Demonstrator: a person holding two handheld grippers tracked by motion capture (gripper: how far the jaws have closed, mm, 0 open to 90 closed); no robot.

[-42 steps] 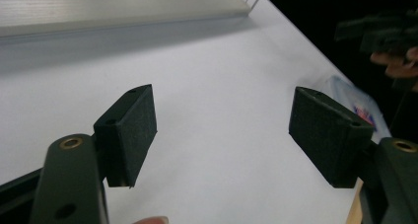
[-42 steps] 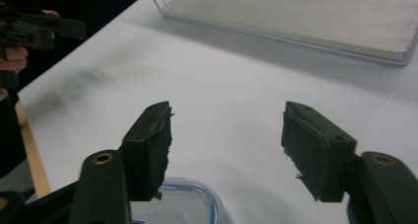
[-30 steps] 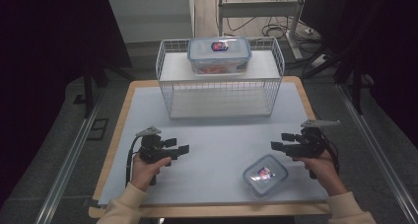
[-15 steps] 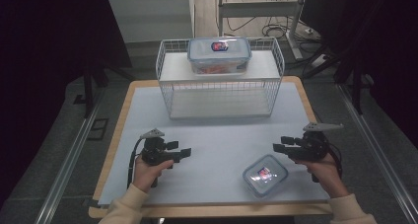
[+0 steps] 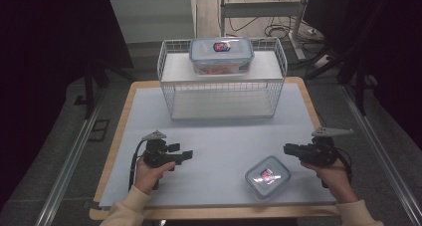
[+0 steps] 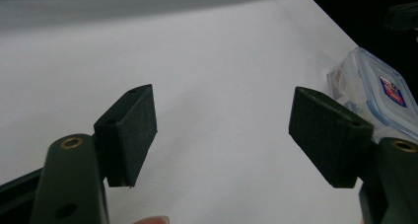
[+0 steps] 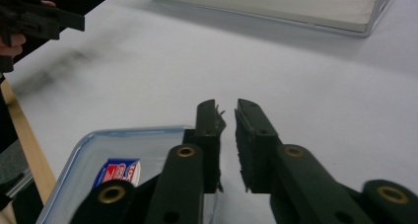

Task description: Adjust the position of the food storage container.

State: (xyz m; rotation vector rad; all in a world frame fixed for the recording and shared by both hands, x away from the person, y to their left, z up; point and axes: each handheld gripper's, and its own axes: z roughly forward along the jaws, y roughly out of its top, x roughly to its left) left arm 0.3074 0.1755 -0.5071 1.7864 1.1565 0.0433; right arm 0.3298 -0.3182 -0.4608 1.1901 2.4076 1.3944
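nearby — clear rounded-square plastic container, glossy lid

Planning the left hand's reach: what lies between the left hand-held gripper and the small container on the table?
Nothing: in the high view, bare white tabletop separates the left hand-held gripper from the small container.

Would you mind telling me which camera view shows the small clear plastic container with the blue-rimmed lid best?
The high view: the small clear plastic container lies whole on the white table. The left gripper view catches part of it at the right edge; the right gripper view has its jaws overlapping it.
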